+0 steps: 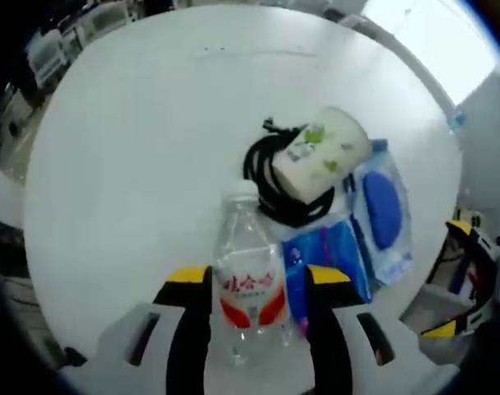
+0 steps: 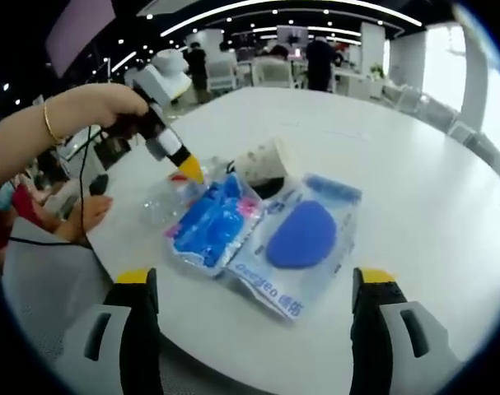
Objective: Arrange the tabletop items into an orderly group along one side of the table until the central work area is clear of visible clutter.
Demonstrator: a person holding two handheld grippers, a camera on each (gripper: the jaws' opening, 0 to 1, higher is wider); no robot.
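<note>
My left tool [image 1: 254,304] clamps the clear plastic water bottle with the red label [image 1: 250,284] at lower centre (likely to nest it beside the grouped packets); my right tool [image 2: 254,317] gapes wide, empty, over the white round table [image 2: 431,206].

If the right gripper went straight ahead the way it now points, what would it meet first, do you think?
Most likely the clear packet with the blue oval pad, which lies directly ahead of the open right gripper on the white table; the depth is hard to judge.
</note>
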